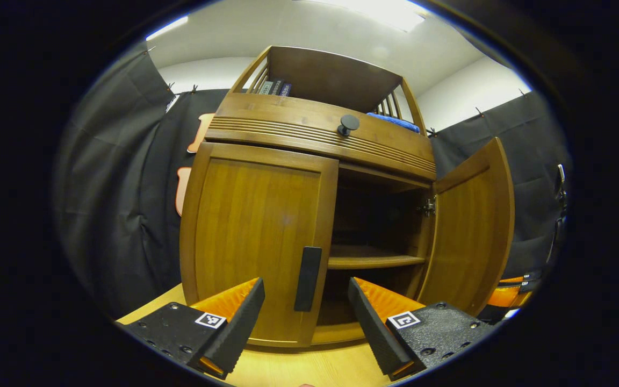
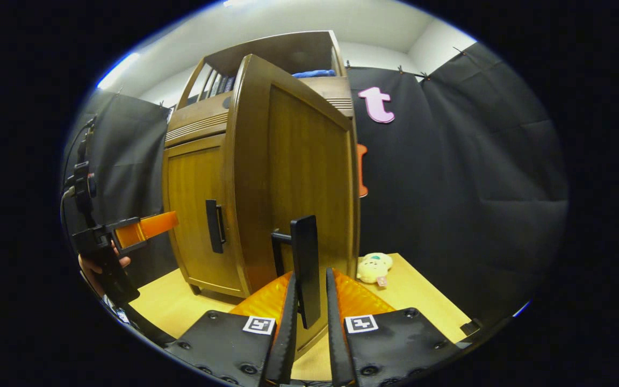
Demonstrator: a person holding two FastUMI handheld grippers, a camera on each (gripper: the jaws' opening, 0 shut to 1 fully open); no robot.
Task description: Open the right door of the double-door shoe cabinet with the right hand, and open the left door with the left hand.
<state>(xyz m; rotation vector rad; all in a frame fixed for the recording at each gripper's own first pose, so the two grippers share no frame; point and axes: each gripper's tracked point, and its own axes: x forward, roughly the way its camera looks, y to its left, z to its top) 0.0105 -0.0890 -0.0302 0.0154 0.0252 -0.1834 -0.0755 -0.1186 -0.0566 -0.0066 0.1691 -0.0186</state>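
Shoe cabinet (image 1: pixel 309 161), wooden with double doors, stands on a pale wood table (image 1: pixel 309 365) toward its back edge. Its right door (image 2: pixel 299 161) is swung wide open, exposing an inner shelf (image 1: pixel 374 262). The right tongs (image 2: pixel 309 312) are closed around that door's dark vertical handle (image 2: pixel 307 269). The left door (image 1: pixel 256 242) is shut. The left tongs (image 1: pixel 304 317) hover spread apart just in front of its handle (image 1: pixel 308 278). Doing this step well likely means straddling the handle squarely, closing firmly, then pulling along the hinge's arc. A small plush toy (image 2: pixel 374 267) lies near the table's right edge.
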